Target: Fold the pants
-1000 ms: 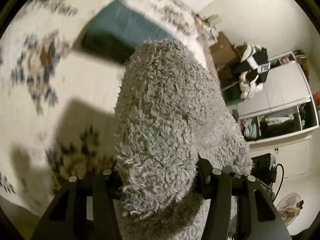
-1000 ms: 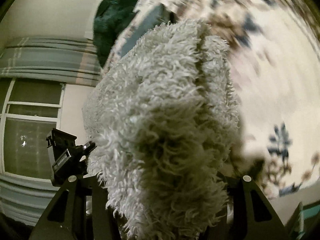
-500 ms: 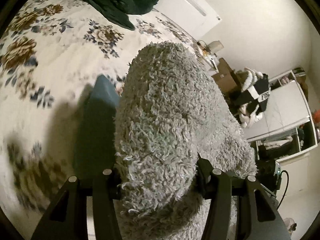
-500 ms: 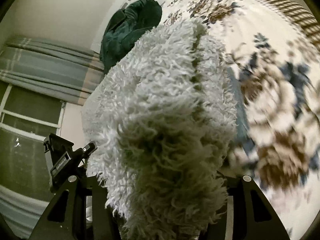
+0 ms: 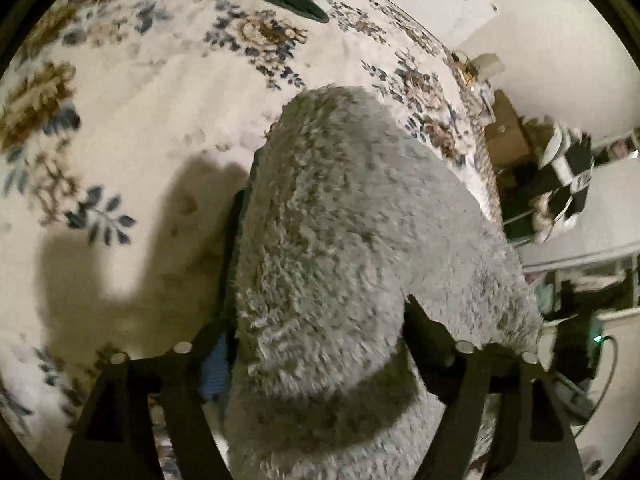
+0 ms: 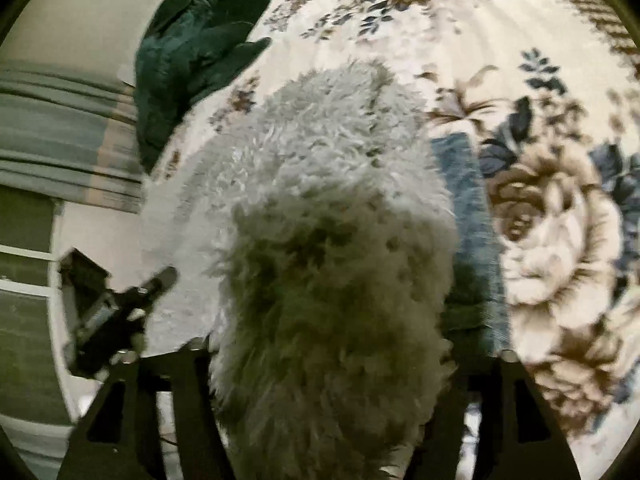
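**Fleece pants carried over onto the bed, jaws just let go**

A bed with a cream floral bedspread [image 5: 152, 128] fills both views, with a dark green garment [image 6: 192, 52] heaped at its far end and shelves and clutter along the wall beyond. The fluffy grey pants [image 5: 340, 240] lie in a thick bulging fold running forward from both cameras, draped over a blue folded item [image 6: 468, 216] whose edge shows just beside them.

The left gripper [image 5: 316, 344] has just been opening: its jaws stand wide, a gap shows on the right side, and the fleece sits loose between them, not pinched. The right gripper [image 6: 328, 356] has likewise just been opening, with the pile still bulging between its spread jaws; contact on the hidden pads cannot be ruled out.

Judging by this, one fold has been laid down and released. What seems left is withdrawing both grippers, then flattening or folding the bundle once more; its full outline is hidden.
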A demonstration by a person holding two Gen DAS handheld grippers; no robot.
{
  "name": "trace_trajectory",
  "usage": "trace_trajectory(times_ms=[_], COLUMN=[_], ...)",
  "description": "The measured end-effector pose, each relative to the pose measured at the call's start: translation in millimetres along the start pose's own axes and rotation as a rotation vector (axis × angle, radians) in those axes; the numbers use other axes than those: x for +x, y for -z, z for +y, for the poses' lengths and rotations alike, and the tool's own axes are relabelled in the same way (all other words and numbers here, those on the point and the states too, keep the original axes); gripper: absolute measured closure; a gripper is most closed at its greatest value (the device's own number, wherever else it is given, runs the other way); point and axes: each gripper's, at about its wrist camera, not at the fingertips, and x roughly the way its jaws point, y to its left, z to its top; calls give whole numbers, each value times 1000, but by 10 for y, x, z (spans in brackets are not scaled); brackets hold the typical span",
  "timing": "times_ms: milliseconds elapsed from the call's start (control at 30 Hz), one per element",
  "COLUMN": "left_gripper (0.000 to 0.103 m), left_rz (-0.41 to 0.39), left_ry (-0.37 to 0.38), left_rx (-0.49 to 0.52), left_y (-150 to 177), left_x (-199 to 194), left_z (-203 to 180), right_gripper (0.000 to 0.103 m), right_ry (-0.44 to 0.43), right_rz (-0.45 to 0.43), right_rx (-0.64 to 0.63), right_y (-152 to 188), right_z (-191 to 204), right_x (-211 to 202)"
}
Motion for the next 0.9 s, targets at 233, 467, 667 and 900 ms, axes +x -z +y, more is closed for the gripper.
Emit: trace_trajectory(times_ms=[233, 467, 667, 900], left_gripper=[10, 7, 7, 7], left_rz=[-83, -144, -217, -336], left_ry=[-221, -374, -401, -431], left_rx=[143, 202, 230, 258], left_y=[312, 701, 999, 1444], left_x=[-430, -775, -1285, -2026], left_z=[-344, -645, -959, -1348], right_gripper=[4, 0, 0, 0], right_ry=[331, 496, 497, 478], right_rz=[-113, -242, -313, -410], right_rx=[-125, -184, -217, -298], right_y=[362, 836, 1290, 1880], right_z=[274, 683, 1065, 1536], right_x=[-610, -1219, -1869, -2706])
